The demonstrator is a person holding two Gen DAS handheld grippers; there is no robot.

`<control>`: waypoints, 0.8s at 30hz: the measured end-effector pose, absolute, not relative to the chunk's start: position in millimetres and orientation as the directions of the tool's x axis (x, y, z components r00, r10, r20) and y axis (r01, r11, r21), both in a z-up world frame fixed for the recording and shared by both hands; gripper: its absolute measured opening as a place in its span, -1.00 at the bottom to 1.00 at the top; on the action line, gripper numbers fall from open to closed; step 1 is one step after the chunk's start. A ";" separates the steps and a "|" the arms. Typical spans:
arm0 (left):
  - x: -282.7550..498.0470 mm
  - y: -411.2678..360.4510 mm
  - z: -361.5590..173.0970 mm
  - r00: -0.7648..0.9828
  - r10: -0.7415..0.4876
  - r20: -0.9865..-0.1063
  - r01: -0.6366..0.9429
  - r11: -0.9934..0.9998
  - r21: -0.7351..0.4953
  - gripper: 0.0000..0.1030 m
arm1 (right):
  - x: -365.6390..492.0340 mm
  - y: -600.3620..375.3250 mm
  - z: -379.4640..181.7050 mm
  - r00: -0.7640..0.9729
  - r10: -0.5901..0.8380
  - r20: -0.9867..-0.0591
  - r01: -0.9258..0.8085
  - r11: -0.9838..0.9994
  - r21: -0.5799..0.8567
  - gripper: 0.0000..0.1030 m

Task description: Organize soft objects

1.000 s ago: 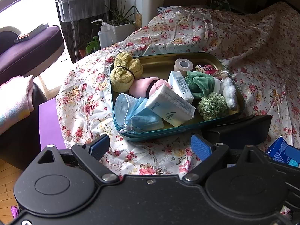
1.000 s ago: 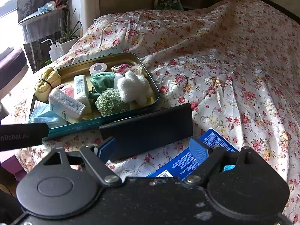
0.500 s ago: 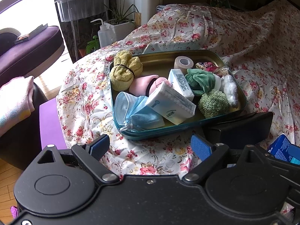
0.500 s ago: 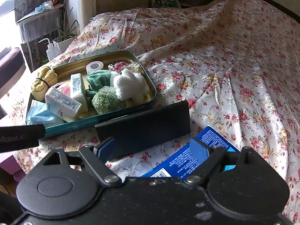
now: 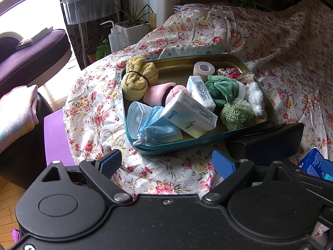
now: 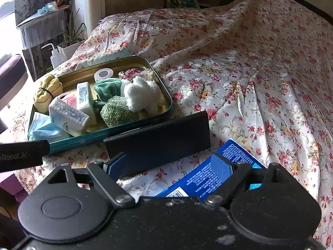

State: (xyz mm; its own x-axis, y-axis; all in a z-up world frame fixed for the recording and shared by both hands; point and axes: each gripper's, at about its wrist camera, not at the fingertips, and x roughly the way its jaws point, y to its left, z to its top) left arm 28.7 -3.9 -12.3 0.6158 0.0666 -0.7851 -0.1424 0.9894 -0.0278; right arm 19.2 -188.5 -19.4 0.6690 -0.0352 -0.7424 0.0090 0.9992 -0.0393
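Note:
A teal metal tray sits on the floral cloth. It holds a yellow towel roll, a pink roll, blue face masks, two tissue packs, a tape roll, a green cloth, a green scrubber and white fluff. My left gripper is open and empty in front of the tray. My right gripper is open and empty, above a blue box.
A black flat case lies right of the tray's near edge. The cloth rises in folds behind and to the right. A purple seat, a squeeze bottle and a plant pot stand off the left edge.
Both views have shifted slightly; the tray sits a little closer and lower in frame. Nothing in the tray has moved and both grippers stay open.

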 end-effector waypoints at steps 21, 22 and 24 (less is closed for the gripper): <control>29.5 -4.2 -12.4 0.614 0.068 -0.786 -0.142 0.990 -0.025 0.75 | 20.3 -187.4 -21.1 0.663 -0.035 -0.748 0.011 0.999 -0.036 0.70; 29.5 -4.3 -12.4 0.614 0.068 -0.786 -0.142 0.990 -0.025 0.75 | 20.3 -187.1 -21.5 0.663 -0.035 -0.748 0.012 0.999 -0.037 0.70; 29.6 -4.4 -12.4 0.614 0.069 -0.786 -0.144 0.989 -0.025 0.75 | 20.2 -187.1 -21.6 0.663 -0.035 -0.748 0.012 0.999 -0.036 0.70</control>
State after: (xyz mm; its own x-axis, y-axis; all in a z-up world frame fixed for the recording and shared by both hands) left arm 29.6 -4.4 -12.4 0.6141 0.0693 -0.7862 -0.1436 0.9893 -0.0249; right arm 20.2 -187.1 -21.6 0.6629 -0.0352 -0.7479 0.0125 0.9993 -0.0360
